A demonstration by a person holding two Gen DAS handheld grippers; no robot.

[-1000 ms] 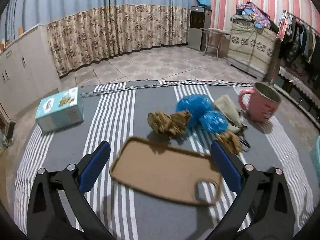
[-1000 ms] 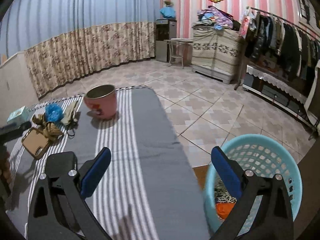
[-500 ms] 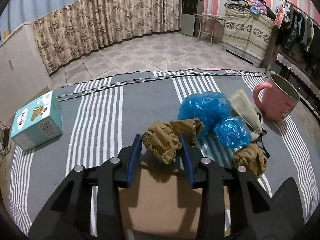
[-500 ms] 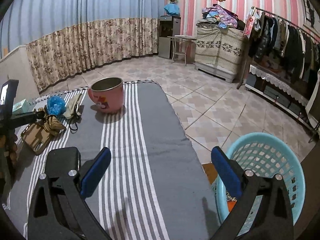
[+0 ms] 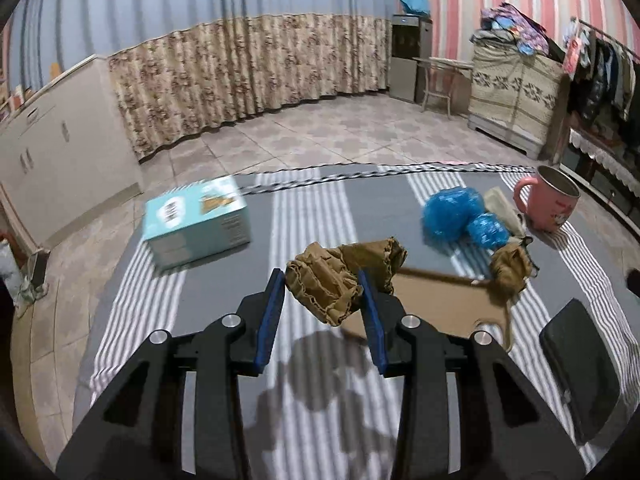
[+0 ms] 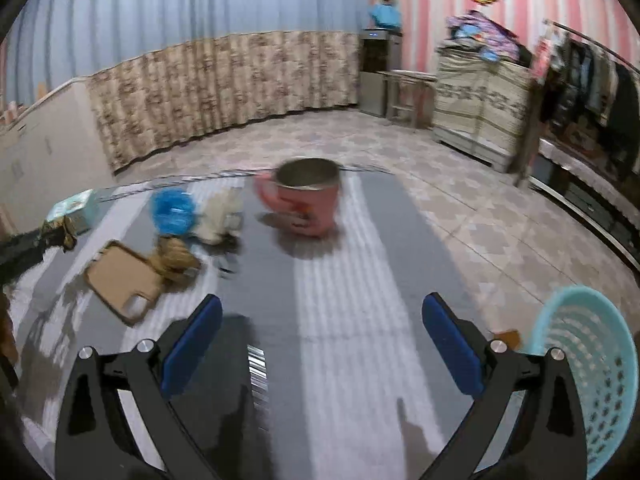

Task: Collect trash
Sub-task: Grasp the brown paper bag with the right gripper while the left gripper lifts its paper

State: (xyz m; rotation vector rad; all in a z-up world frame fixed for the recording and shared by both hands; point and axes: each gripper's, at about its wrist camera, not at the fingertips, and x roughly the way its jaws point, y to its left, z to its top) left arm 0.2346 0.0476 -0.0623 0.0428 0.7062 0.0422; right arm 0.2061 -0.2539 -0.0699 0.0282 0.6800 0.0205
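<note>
My left gripper is shut on a crumpled brown paper wad and holds it above the striped table. A second brown wad lies by the flat cardboard piece. Two blue plastic wads and a beige crumpled piece lie behind. My right gripper is open and empty over the table, with the light-blue trash basket on the floor to its right. The held wad shows at the far left of the right wrist view.
A pink mug stands at the right of the table, also in the right wrist view. A teal box sits at the back left. A black flat object lies at the near right. Tiled floor surrounds the table.
My left gripper closed on the brown paper wad and lifted it off the table, swinging left. My right gripper turned left toward the table; the basket shifted to the right edge.
</note>
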